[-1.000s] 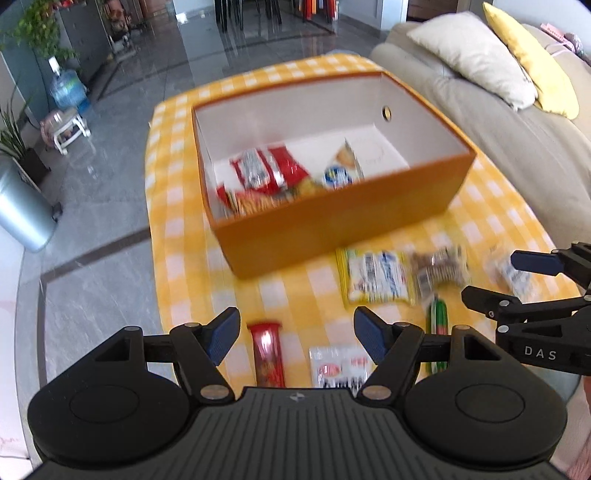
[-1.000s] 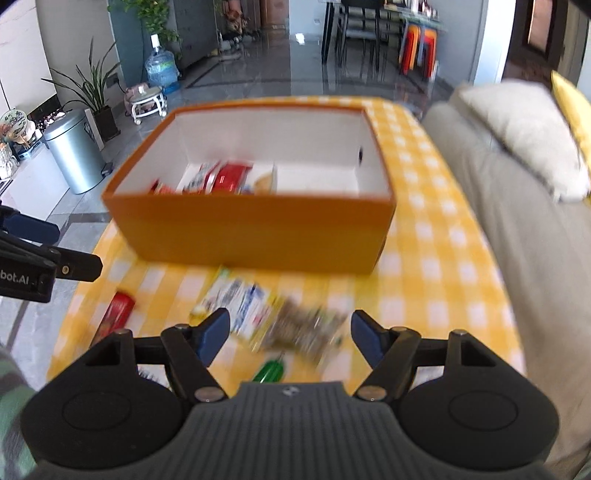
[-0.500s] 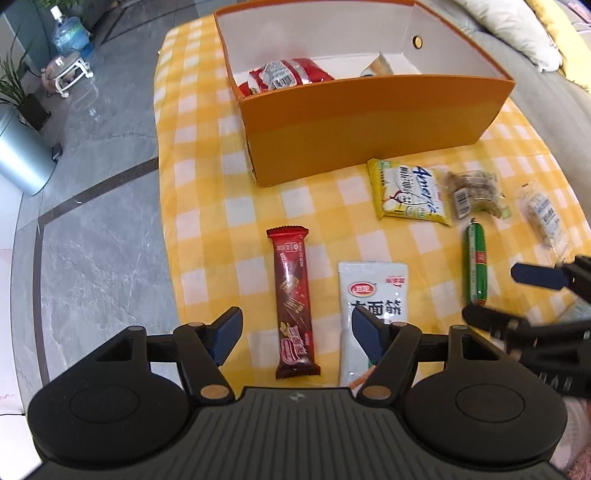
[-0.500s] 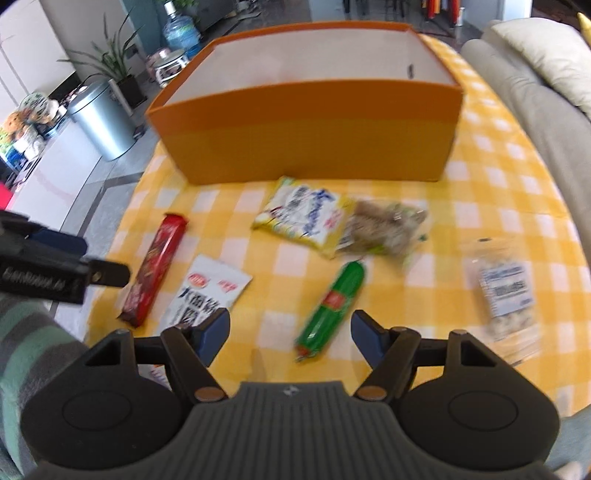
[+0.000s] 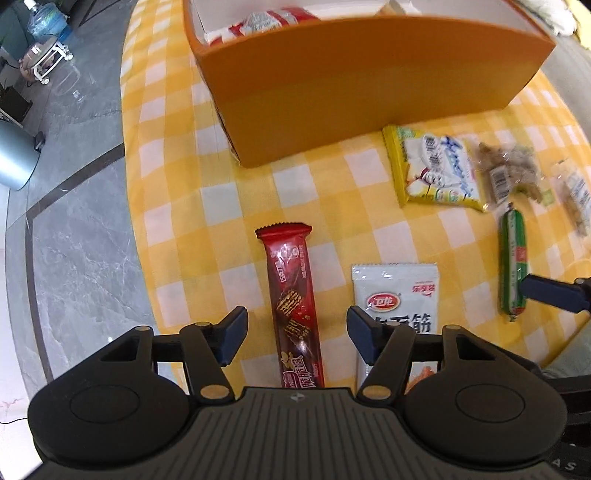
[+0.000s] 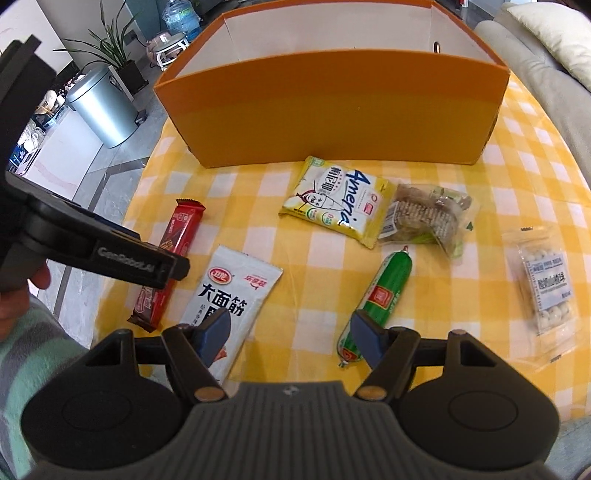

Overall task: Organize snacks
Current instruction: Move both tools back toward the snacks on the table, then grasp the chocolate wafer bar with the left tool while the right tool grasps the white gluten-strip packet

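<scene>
An orange box point(image 5: 362, 74) point(image 6: 332, 107) stands at the back of the yellow checked table and holds some red packets point(image 5: 258, 20). My left gripper point(image 5: 297, 332) is open, its fingers on either side of a red chocolate wafer bar point(image 5: 293, 306) point(image 6: 171, 254) lying flat. My right gripper point(image 6: 290, 338) is open and empty, low over the cloth between a white spicy-strip packet point(image 6: 229, 295) point(image 5: 399, 299) and a green sausage point(image 6: 380, 295) point(image 5: 511, 258).
A yellow packet point(image 6: 338, 201) point(image 5: 432, 171), a clear bag of brown biscuits point(image 6: 424, 218) and a clear bag of white balls point(image 6: 548, 288) lie in front of the box. A grey bin point(image 6: 101, 107) stands on the floor at left; a sofa point(image 6: 546, 29) is at right.
Both grippers have come down and closer to the table's near edge. The left gripper now straddles the red wafer bar; the right one sits between the white packet and the sausage.
</scene>
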A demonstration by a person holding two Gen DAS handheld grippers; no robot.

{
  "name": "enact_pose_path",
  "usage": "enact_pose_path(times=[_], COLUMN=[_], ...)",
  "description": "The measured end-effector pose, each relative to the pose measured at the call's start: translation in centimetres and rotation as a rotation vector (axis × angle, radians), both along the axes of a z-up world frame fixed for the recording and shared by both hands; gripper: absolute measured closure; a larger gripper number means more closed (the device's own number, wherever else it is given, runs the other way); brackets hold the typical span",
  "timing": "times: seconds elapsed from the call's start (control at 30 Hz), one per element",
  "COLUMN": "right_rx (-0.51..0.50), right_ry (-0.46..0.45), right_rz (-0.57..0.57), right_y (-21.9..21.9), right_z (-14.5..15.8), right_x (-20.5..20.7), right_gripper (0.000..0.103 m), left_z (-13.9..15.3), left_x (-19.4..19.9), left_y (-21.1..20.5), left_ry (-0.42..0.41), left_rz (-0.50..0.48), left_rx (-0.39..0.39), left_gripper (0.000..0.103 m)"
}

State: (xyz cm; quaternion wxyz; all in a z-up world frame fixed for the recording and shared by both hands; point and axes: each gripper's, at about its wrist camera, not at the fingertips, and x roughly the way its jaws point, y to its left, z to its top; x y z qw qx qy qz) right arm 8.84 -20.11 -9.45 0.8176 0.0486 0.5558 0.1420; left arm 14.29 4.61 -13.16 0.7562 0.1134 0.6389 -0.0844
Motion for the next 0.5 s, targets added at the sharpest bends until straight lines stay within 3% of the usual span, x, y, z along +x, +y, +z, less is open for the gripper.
enact_pose_path(times=[0.23, 0.37, 0.43, 0.5], right_rx=[-0.016, -0.023, -0.025, -0.026], right_ry=[0.014, 0.016, 0.018, 0.021], right_rz=[-0.005, -0.005, -0.005, -0.006], right_y=[0.42, 0.62, 0.76, 0.88], right_z=[-0.44, -0.54, -0.57, -0.58], right_x=[0.51, 0.66, 0.71, 0.75], right_gripper=[0.034, 0.034, 0.034, 0.034], left_z=[-1.17, -1.08, -1.07, -1.01], left_x=[0.14, 0.19, 0.1, -0.07], left_y=[-0.27, -0.01, 0.02, -0.07], left_ry=[0.048, 0.055, 0.054, 0.041], left_rz=[-0.014, -0.002, -0.006, -0.007], left_rx=[0.021, -0.004, -0.02, 0.002], left_gripper=[0.059, 0.064, 0.075, 0.076])
